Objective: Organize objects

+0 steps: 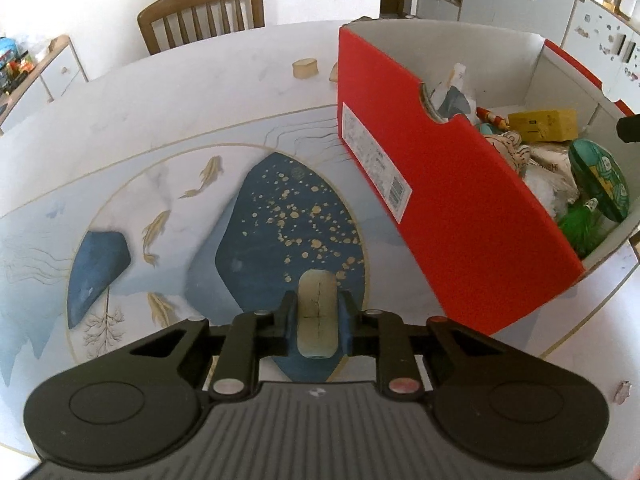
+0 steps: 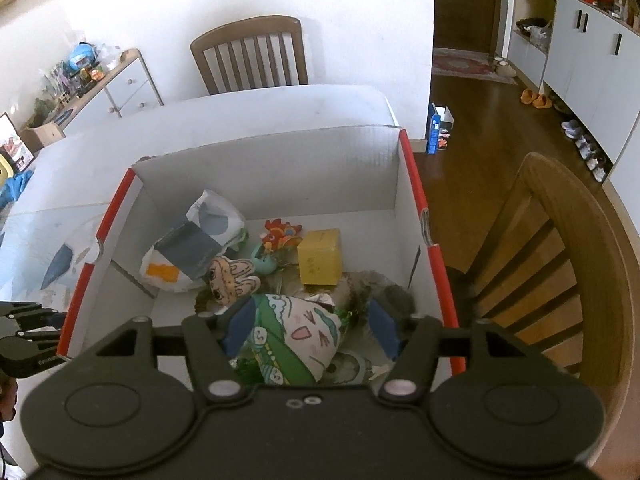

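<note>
My left gripper (image 1: 317, 314) is shut on a pale wooden disc (image 1: 317, 312), held on edge a little above the blue patterned table mat (image 1: 280, 216), left of the red cardboard box (image 1: 460, 208). My right gripper (image 2: 310, 330) is open above the box (image 2: 434, 264), its fingers on either side of a green patterned pouch (image 2: 296, 336) that lies among the box's contents. Whether the pads touch the pouch I cannot tell. The box also holds a yellow carton (image 2: 320, 256), a cartoon plush (image 2: 232, 280), a white patterned bag (image 2: 192, 248) and a rooster toy (image 2: 280, 234).
Two small wooden pieces (image 1: 306, 68) lie on the table's far side. A wooden chair (image 1: 202, 12) stands behind the table, another chair (image 2: 560, 264) right of the box. The left gripper shows at the right wrist view's left edge (image 2: 28, 332). Cabinets line the walls.
</note>
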